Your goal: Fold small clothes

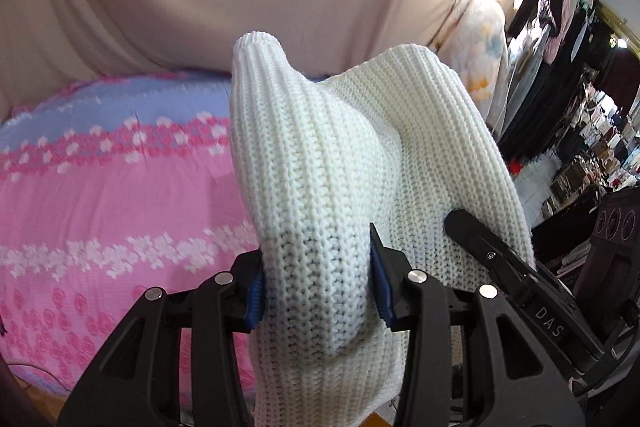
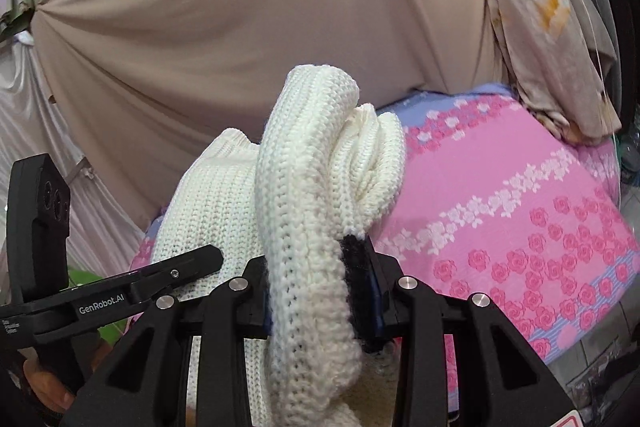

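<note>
Two grippers are sharing one garment. Nearest us, our left gripper [image 1: 318,289] is pinching a thick roll of the white knit sweater [image 1: 320,167] between its blue-padded fingers [image 1: 256,297], closed onto the fabric. Our right gripper [image 2: 316,297] is clamping another bunched edge of the same knit, fingers likewise closed on it. We are holding the sweater lifted off the bed, probably so it hangs free and can be laid flat for folding. Just beyond, it is drooping over the pink floral bedspread [image 1: 100,195]. Farther back, a beige drape [image 2: 240,7] is hanging behind the bed, and clothes on a rack [image 1: 560,7] are showing at far right.
</note>
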`<action>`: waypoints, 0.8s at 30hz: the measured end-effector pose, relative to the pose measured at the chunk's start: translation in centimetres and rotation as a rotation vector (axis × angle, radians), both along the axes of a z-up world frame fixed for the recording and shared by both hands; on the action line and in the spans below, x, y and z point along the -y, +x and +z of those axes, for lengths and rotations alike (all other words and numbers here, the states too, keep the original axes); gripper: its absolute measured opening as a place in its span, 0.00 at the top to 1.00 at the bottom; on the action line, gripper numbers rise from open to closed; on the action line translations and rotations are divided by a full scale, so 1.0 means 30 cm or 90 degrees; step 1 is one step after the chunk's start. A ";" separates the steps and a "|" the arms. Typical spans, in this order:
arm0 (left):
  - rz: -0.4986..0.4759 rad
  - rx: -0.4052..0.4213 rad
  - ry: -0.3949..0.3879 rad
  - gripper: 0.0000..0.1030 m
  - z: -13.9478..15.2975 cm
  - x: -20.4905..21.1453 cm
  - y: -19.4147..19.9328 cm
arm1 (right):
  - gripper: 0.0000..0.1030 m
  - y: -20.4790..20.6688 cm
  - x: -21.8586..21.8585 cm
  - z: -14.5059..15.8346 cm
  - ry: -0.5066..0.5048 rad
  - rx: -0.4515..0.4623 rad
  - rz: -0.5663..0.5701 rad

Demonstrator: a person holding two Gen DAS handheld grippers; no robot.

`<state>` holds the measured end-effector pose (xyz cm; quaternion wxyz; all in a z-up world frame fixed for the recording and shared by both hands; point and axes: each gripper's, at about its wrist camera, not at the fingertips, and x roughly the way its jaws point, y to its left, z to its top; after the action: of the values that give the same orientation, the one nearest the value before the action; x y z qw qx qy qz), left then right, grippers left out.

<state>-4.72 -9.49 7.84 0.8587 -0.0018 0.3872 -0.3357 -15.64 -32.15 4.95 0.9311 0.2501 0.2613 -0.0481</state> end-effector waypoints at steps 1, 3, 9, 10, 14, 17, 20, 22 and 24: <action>0.010 0.016 -0.005 0.60 0.027 -0.038 0.003 | 0.68 0.006 -0.031 0.033 -0.013 0.015 0.010; 0.025 0.037 -0.011 0.60 0.059 -0.094 0.015 | 0.68 0.023 -0.087 0.084 -0.033 0.041 0.031; 0.076 0.048 -0.016 0.57 0.030 -0.272 0.134 | 0.67 0.156 -0.220 0.111 -0.033 0.081 0.090; 0.077 0.041 -0.014 0.52 -0.011 -0.292 0.165 | 0.66 0.184 -0.236 0.092 -0.031 0.079 0.097; 0.124 -0.068 0.009 0.39 -0.359 -0.383 0.346 | 0.53 0.353 -0.292 -0.109 -0.045 0.018 0.111; 0.201 -0.184 0.047 0.39 -0.610 -0.482 0.418 | 0.52 0.454 -0.292 -0.387 -0.058 -0.116 0.096; 0.248 -0.231 -0.025 0.36 -0.682 -0.586 0.422 | 0.53 0.434 -0.262 -0.538 -0.015 -0.197 0.095; 0.267 -0.235 -0.051 0.24 -0.688 -0.602 0.440 | 0.38 0.428 -0.261 -0.539 -0.008 -0.195 0.103; 0.271 -0.232 -0.053 0.19 -0.699 -0.580 0.474 | 0.29 0.470 -0.243 -0.552 -0.003 -0.204 0.112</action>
<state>9.50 7.92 -13.13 0.8253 -0.1787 0.5119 -0.1577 -1.53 -24.85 -11.61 0.8786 0.2135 0.4271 -0.0060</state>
